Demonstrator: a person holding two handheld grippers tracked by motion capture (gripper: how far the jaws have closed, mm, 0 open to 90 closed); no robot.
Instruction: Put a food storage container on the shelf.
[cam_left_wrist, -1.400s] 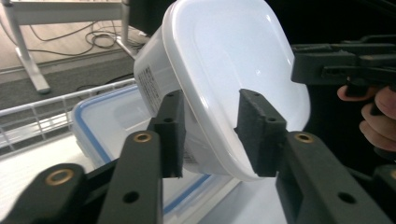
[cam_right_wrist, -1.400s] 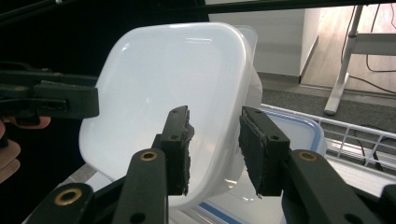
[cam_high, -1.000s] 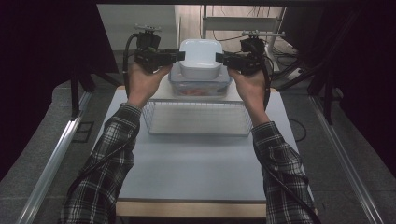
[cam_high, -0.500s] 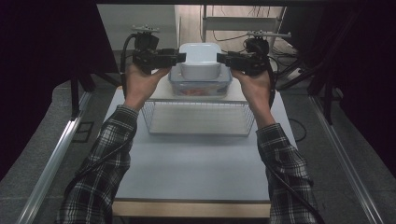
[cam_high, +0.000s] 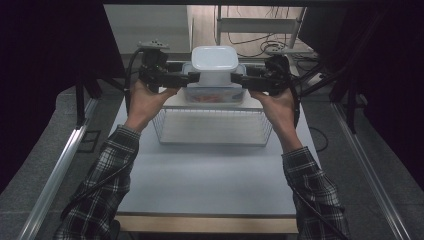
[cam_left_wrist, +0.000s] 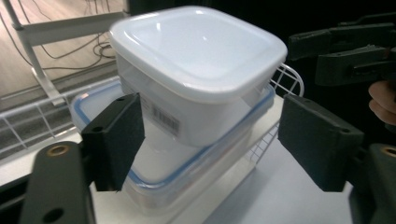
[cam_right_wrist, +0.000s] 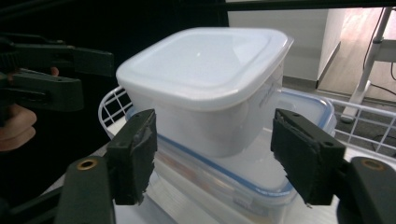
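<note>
A white lidded tub (cam_high: 215, 64) stands on a flat clear container with a blue-rimmed lid (cam_high: 215, 95) at the far end of the table. My left gripper (cam_high: 192, 78) reaches the tub from the left and my right gripper (cam_high: 239, 79) from the right, their tips at its sides. In the left gripper view the tub (cam_left_wrist: 196, 51) sits ahead of my open left gripper (cam_left_wrist: 217, 135), above the blue-rimmed lid (cam_left_wrist: 187, 172). In the right gripper view the tub (cam_right_wrist: 205, 65) stands between the spread jaws of my open right gripper (cam_right_wrist: 224, 149).
A wire basket (cam_high: 215, 142) stands on the table (cam_high: 210, 180) just in front of the stacked containers, between my forearms. Cables and a metal frame lie beyond the far edge. Dark curtains flank both sides.
Both grippers stay at the tub's sides. My hands have sunk slightly; the tub and basket have not visibly moved.
</note>
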